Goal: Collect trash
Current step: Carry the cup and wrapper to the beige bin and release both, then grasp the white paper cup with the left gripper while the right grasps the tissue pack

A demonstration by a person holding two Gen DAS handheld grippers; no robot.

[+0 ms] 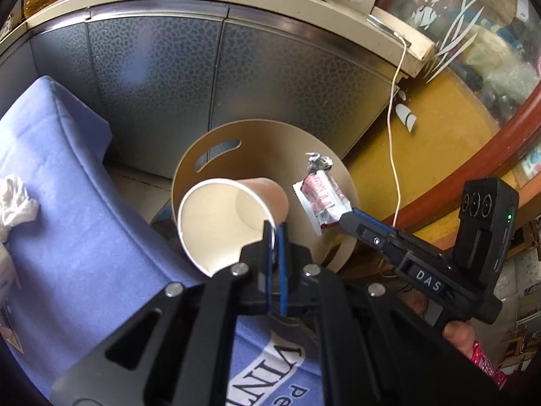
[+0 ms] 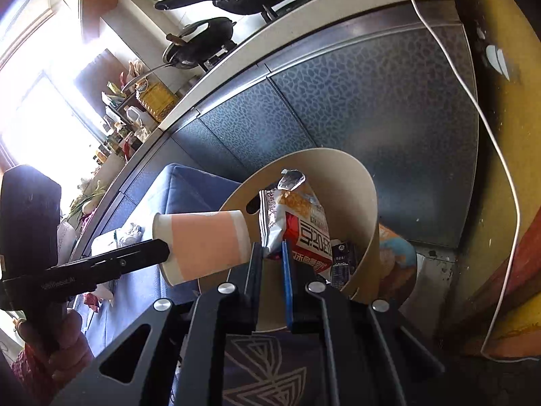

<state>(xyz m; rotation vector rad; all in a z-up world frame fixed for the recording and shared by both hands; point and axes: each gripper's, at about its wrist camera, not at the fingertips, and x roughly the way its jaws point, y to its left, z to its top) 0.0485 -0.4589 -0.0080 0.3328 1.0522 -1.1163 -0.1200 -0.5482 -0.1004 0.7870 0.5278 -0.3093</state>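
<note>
My left gripper (image 1: 275,233) is shut on the rim of a white and peach paper cup (image 1: 230,216), which lies on its side over the mouth of a tan round bin (image 1: 270,145). To the right, my right gripper (image 1: 348,218) pinches a crumpled red and white snack wrapper (image 1: 318,199) above the bin's far side. In the right wrist view the right gripper (image 2: 272,253) is shut on the wrapper (image 2: 297,223) inside the bin's (image 2: 348,182) rim. Beside it, the left gripper (image 2: 162,253) holds the cup (image 2: 203,243) level.
The bin stands on the floor against blue-grey cabinet doors (image 1: 270,77). A blue cloth (image 1: 67,203) on the left carries a crumpled white tissue (image 1: 17,203). A white cable (image 1: 394,155) hangs down at the right. Pans (image 2: 209,40) sit on the counter above.
</note>
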